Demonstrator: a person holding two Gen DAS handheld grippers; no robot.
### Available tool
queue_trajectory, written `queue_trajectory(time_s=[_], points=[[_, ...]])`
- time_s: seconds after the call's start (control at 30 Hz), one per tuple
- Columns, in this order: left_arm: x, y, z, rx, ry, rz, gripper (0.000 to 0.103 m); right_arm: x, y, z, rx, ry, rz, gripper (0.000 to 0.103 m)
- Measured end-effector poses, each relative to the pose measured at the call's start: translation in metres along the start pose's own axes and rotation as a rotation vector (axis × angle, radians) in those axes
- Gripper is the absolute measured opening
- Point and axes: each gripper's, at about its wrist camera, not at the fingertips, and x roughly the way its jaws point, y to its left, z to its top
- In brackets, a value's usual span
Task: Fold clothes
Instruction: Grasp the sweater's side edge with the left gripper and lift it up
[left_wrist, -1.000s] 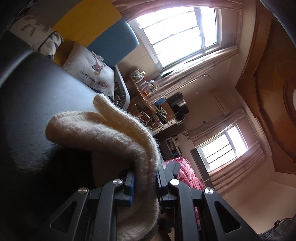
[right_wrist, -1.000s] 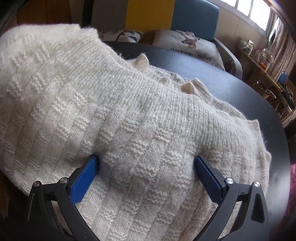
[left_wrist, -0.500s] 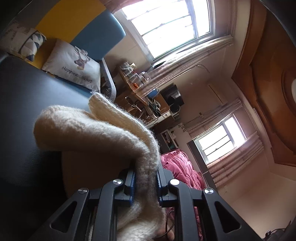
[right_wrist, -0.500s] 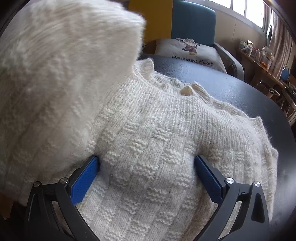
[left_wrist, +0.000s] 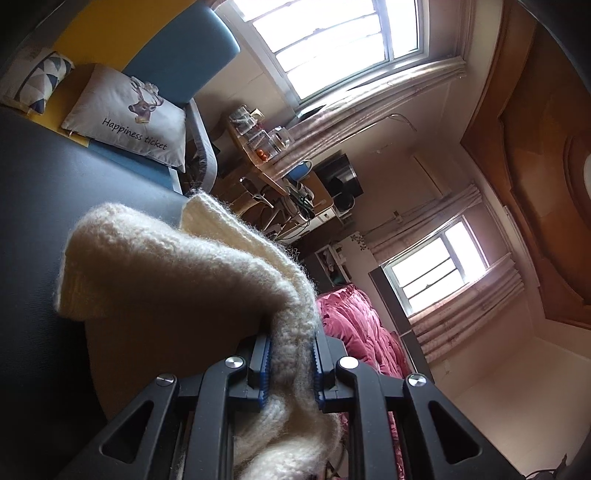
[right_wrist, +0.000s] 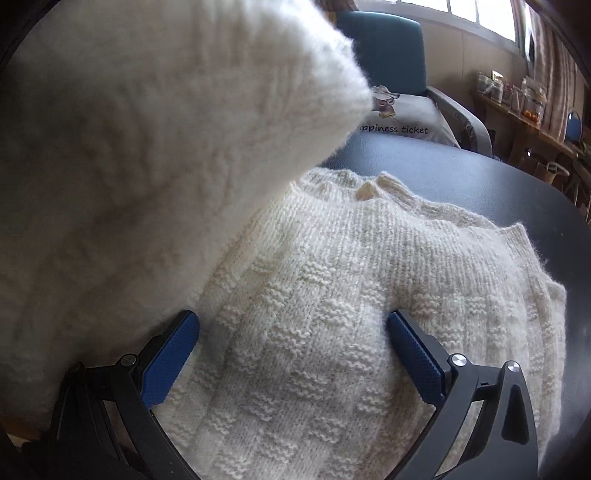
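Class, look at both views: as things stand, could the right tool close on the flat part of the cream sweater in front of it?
Probably yes. The right tool is open, its fingers straddling the sweater on the table, with nothing between them but knit; the lifted flap hangs off to one side.

The left gripper (left_wrist: 291, 363) is carrying its pinched fold of the cream sweater (right_wrist: 332, 314) up off the black table (right_wrist: 480, 177), and its camera is tilting so that the deer cushion (left_wrist: 125, 114) and the blue chair back (left_wrist: 184, 55) are swinging into fuller view. In the right wrist view, the lifted part of the sweater is sweeping in from the upper left, blurred, and is covering ever more of the picture: it is now hiding the yellow panel and most of the cushion behind it. Under it, the collar edge of the flat part is coming into sight.
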Motion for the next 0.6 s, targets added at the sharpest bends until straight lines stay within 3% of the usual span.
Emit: queue_trajectory(time_s=[0.17,0.27,0.4,0.5,0.6], points=[[0.006,-0.002,-0.001,-0.003,0.011,0.01,0.016,-0.03,-0.022,-0.008,-0.005,-0.03,-0.016,0.103],[0.008,0.001,-0.003,-0.009,0.013,0.018,0.016,-0.045,-0.043,-0.018,-0.01,-0.021,-0.069,0.103],[0.01,-0.003,-0.005,-0.007,0.003,0.027,0.017,-0.042,-0.067,-0.032,-0.025,0.055,-0.065,0.103],[0.016,-0.009,-0.007,0.007,0.012,0.03,0.017,-0.031,-0.061,-0.046,-0.094,0.116,-0.077,0.103],[0.022,-0.014,-0.009,0.011,0.014,0.033,0.017,-0.029,-0.057,-0.048,-0.107,0.121,-0.088,0.103]])
